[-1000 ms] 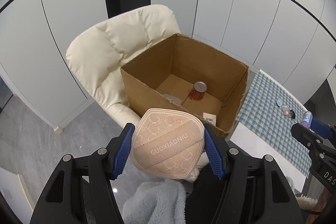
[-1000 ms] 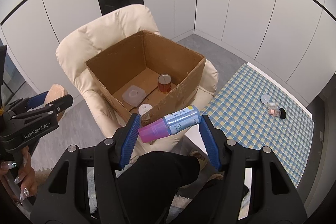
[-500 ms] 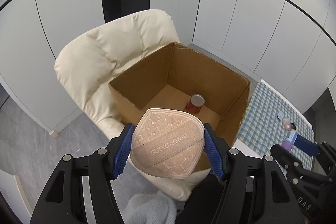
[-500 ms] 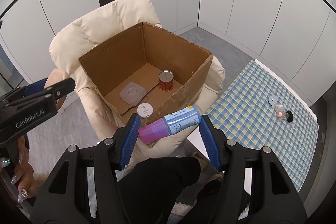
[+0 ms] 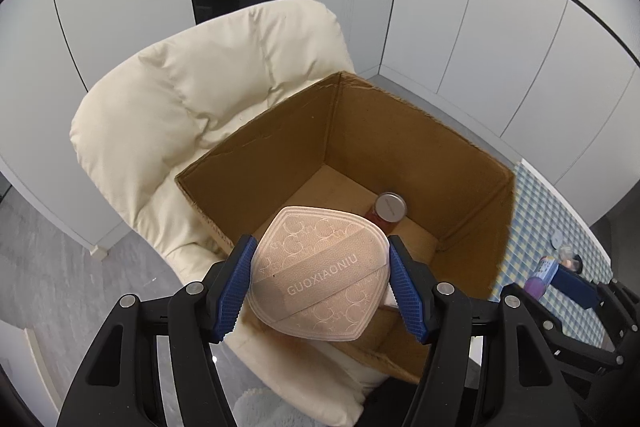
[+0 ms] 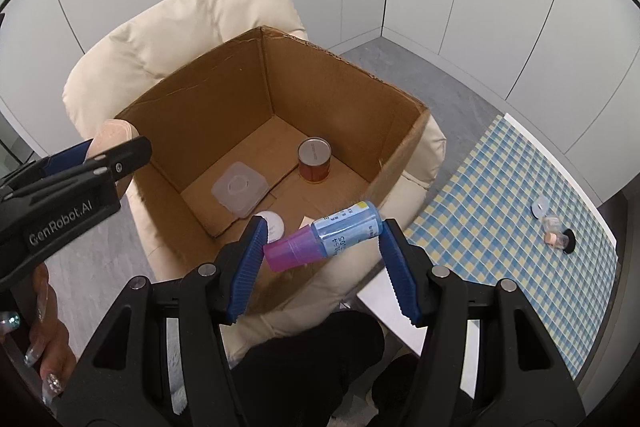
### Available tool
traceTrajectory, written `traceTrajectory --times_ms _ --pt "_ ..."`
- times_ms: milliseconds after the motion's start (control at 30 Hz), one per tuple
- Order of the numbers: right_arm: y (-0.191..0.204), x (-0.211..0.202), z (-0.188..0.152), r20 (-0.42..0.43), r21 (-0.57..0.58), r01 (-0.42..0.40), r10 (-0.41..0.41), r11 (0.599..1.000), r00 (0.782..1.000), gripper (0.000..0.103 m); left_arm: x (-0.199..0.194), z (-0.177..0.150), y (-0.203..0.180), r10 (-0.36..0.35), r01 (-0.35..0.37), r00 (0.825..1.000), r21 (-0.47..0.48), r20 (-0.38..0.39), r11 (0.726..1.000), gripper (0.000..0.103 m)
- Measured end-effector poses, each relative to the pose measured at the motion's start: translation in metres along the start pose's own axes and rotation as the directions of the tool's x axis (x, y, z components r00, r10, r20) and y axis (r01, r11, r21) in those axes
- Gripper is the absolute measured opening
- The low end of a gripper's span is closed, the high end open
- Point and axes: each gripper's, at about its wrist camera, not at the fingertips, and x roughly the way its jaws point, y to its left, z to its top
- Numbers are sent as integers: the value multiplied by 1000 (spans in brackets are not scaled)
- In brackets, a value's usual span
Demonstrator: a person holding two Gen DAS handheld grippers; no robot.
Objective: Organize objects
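Observation:
My left gripper (image 5: 320, 281) is shut on a beige powder puff (image 5: 320, 277) marked GUOXIAONIU, held over the near rim of an open cardboard box (image 5: 384, 131). My right gripper (image 6: 322, 241) is shut on a blue bottle with a pink cap (image 6: 328, 235), lying crosswise between the pads above the box's near right wall (image 6: 400, 163). In the right wrist view the left gripper (image 6: 92, 159) with the puff (image 6: 112, 131) hangs at the box's left rim. Inside the box lie a red can (image 6: 315, 161), a clear square lid (image 6: 239, 188) and a white round lid (image 6: 272, 225).
The box sits on a cream armchair (image 5: 192, 95). A table with a blue-and-yellow checked cloth (image 6: 500, 195) stands to the right and carries a small glass bottle (image 6: 554, 233) and a round white disc (image 6: 540, 207). White cabinet panels surround the room. A hand (image 6: 40, 339) grips the left tool.
Both grippers have moved forward and down toward the box, which now looks larger and nearer. The puff and the bottle stay held as before.

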Motion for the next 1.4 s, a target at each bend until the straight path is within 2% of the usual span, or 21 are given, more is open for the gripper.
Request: traceTrajectory --times_ms 367,633,1100,1267,1333,1400 --pt "10 61 38 -19 -30 3 -3 1000 1000 61 58 15 5 15 -18 997 -31 -81 999 65" --pt "13 97 54 -41 -31 -8 6 999 999 60 85 17 3 27 -31 992 -28 -120 999 65" --pt "18 115 49 -74 -27 -25 22 999 997 61 95 13 5 31 -36 990 -36 -136 999 66" --pt "19 114 48 -71 -38 -27 25 999 997 61 89 15 3 55 -60 993 -39 -107 997 70" --pt "17 113 49 -70 -27 -27 26 999 997 76 84 15 3 97 -101 991 -38 -87 994 77" --pt "10 112 49 -63 0 -22 22 1000 998 85 80 16 6 125 -129 990 -56 -73 990 91"
